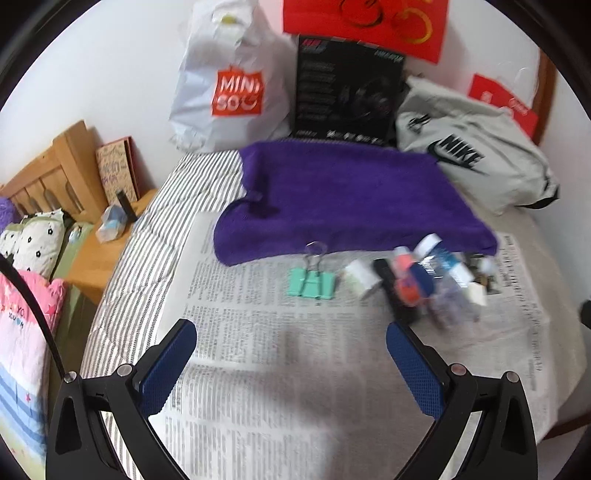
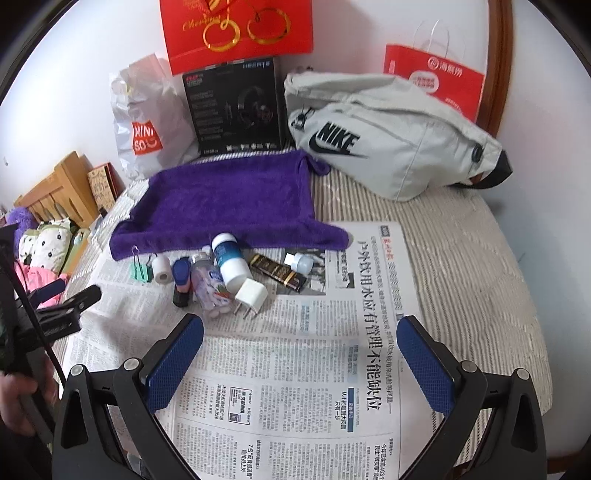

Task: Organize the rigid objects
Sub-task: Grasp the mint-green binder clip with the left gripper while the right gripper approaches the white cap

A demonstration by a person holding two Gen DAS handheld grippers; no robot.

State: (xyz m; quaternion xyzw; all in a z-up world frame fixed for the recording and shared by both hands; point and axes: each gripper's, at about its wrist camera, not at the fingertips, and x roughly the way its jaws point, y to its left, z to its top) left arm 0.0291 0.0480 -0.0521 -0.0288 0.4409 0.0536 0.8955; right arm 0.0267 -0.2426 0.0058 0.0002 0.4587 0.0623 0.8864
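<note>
Small rigid items lie in a loose cluster on a newspaper [image 2: 295,350] in front of a purple towel [image 2: 229,203]. Among them are a green binder clip [image 1: 312,282] [image 2: 141,271], a white roll [image 2: 162,268], a white bottle with a blue label [image 2: 229,260], a clear bottle of pills [image 2: 208,288], a white charger plug [image 2: 250,297], a black-and-gold tube [image 2: 277,273] and a small white bottle [image 2: 301,263]. My left gripper [image 1: 291,334] is open above bare newspaper, short of the binder clip. My right gripper [image 2: 300,328] is open just below the plug, holding nothing.
Behind the towel stand a white Miniso bag [image 1: 229,85], a black box [image 2: 236,107], a grey Nike bag [image 2: 388,140] and red paper bags [image 2: 236,29]. A wooden nightstand [image 1: 99,254] and pillows [image 1: 26,321] lie at the left. A hand [image 2: 14,402] shows at the right view's left edge.
</note>
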